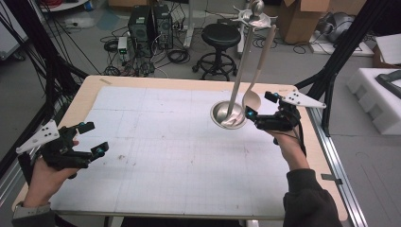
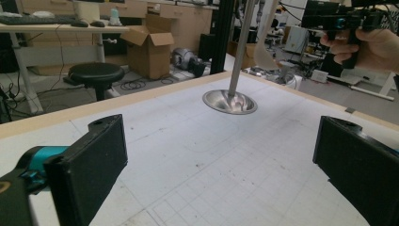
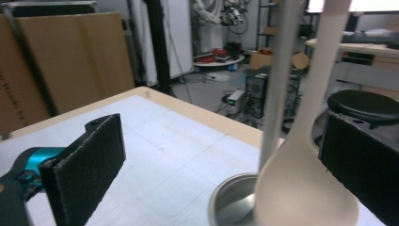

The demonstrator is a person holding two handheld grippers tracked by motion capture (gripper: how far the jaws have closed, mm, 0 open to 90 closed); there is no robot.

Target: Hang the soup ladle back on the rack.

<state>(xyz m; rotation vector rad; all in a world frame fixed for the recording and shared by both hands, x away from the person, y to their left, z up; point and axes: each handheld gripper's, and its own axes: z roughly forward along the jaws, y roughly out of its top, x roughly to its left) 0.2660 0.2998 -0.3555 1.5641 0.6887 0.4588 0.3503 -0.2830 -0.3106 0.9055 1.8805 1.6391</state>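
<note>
Far right of the bench: a utensil stand (image 1: 239, 71) rises from a round steel base (image 1: 218, 115), and a cream spoon (image 1: 252, 98) hangs from its top hook, bowl just above the base rim.
Right hand-held gripper (image 1: 257, 109): I see its jaws spread wide, one either side of the spoon bowl (image 3: 306, 188), clamped on nothing.
Left hand-held gripper (image 1: 92, 138): jaws apart too, hovering over the near left of the bench (image 1: 165, 156), well away from the stand.
Handling: I judge the spoon light and stiff, probably plastic or silicone, free to swing on its hook. Its smooth curved bowl may slip between flat pads.
Where to grip: I would take the straight handle just above the bowl, where the section is narrow.
Materials: polished pole (image 2: 240, 47) and dished base (image 2: 229, 101) gleam; the spoon is matte; the jaw pads (image 3: 87, 167) look rough and black; a gridded white mat covers the bench.
</note>
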